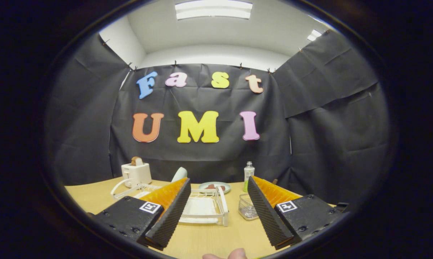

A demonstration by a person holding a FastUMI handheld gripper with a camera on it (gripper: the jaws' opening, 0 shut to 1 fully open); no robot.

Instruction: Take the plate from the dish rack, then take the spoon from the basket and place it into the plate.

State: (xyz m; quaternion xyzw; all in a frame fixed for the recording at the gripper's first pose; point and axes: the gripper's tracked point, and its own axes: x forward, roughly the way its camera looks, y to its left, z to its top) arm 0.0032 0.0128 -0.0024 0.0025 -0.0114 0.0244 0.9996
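Note:
My gripper (219, 180) is open, its fingers spread wide above the wooden table (94, 198). Beyond and between them lies the white dish rack (221, 205). A pale plate (179, 174) stands upright at the rack's far left, just past the left finger's tip. A small wire basket (246, 208) sits right of the rack, close against the right finger; I cannot make out a spoon in it. Behind the rack a second, greenish plate (216, 186) lies flat with something brown on it.
A white toaster (136, 173) with a slice in it stands at the back left, its cord looping toward the rack. A small green-and-white bottle (249, 175) stands behind the basket. A person's fingertip (225, 255) shows below the fingers.

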